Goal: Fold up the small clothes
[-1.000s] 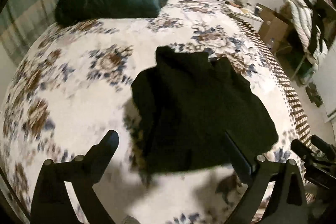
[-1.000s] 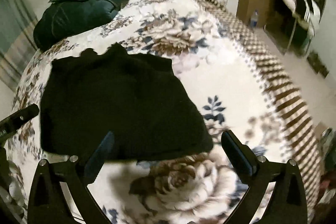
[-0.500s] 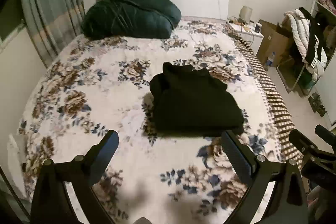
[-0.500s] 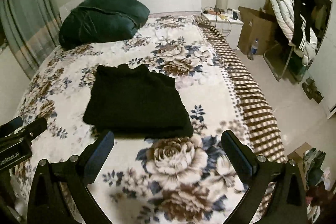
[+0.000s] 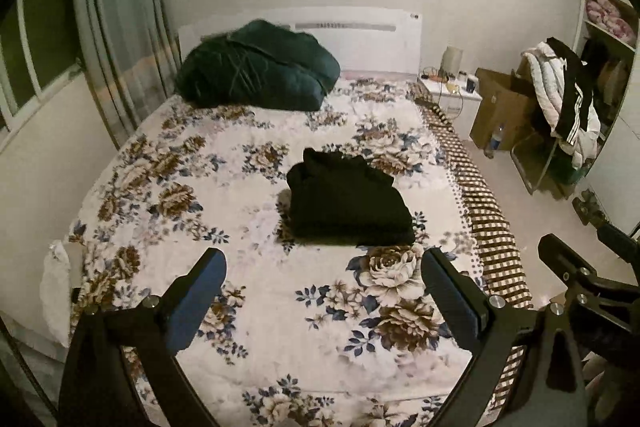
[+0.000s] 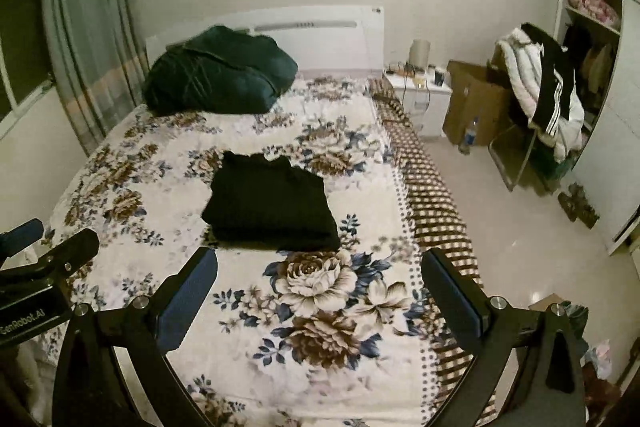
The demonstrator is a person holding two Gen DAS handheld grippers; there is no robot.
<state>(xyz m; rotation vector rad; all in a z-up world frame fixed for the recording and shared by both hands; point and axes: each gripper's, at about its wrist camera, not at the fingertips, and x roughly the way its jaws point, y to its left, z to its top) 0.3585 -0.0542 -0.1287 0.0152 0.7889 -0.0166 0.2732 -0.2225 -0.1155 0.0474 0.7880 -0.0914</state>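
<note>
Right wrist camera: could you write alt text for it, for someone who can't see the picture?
A folded black garment lies on a floral bedspread, beyond the open, empty fingers of the right gripper. A dark green bundle sits by the headboard, and the left gripper shows at the left edge.

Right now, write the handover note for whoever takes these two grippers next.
Left gripper: open, empty, held above the near part of the bed.
Right gripper: open, empty, beside the left one and also clear of the cloth.
Black garment: folded into a compact rectangle, lying flat mid-bed on the floral bedspread; nothing touches it.
Dark green bundle: at the headboard, not handled.
Done: the black piece looks folded.
Left: no other small clothes show on the bed; check for a next item before starting.
</note>
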